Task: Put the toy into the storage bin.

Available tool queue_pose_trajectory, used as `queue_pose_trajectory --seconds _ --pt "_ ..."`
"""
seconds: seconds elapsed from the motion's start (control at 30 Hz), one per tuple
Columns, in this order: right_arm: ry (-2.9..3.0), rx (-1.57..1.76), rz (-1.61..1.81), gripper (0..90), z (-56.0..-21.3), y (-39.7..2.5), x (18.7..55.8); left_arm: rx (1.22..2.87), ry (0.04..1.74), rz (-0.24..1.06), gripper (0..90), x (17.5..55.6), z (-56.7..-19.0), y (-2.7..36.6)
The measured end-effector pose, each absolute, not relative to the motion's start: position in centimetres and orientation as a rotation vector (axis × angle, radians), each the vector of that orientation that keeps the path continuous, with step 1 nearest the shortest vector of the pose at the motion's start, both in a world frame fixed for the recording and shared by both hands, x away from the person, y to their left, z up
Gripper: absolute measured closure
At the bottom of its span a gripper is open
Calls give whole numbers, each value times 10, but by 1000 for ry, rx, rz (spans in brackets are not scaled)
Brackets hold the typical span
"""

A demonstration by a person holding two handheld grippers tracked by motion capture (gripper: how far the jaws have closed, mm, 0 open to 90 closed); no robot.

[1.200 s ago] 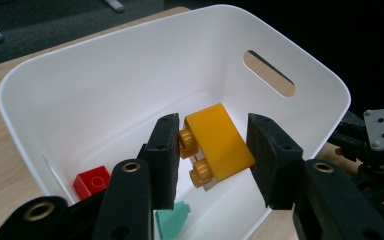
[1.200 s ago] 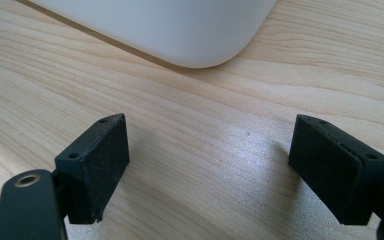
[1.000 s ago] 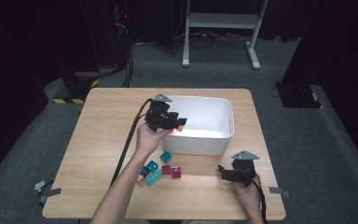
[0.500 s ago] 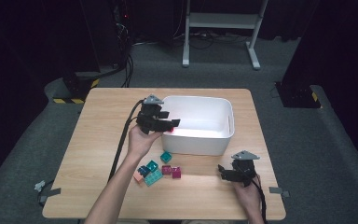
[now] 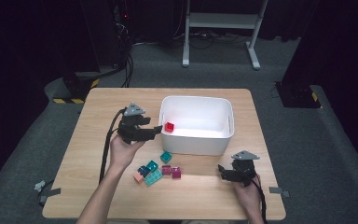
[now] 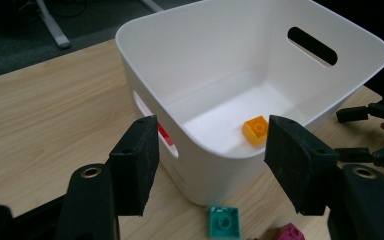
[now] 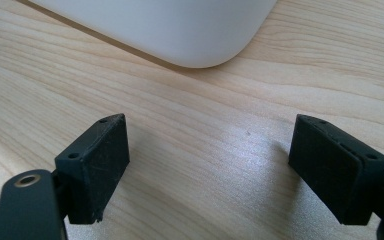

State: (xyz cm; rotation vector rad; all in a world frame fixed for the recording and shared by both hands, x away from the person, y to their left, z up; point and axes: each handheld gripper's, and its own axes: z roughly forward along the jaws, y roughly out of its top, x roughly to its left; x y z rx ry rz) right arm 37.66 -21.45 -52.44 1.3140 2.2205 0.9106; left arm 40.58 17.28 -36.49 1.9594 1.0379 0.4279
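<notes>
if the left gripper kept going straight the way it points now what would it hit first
Most likely the white bin: the left gripper has its jaws open and aims at the bin's near corner and wall. The orange brick lies inside beyond that wall. Depth is hard to judge, so it might skim the rim.

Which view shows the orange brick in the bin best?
The left gripper view: the orange brick lies plainly on the floor of the bin, studs visible. In the high view I cannot make it out in the glare. The right gripper view shows the bin's outer corner, not the brick.
</notes>
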Motion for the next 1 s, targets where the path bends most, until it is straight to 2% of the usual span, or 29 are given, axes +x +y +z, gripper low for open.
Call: queue_pose_trajectory --seconds 0.47,1.0 --pt "2220 1315 911 161 -524 -214 377 1973 1111 463 378 375 -400 199" --pt "2221 1313 910 161 -524 -215 377 2048 1139 419 368 360 -454 185"
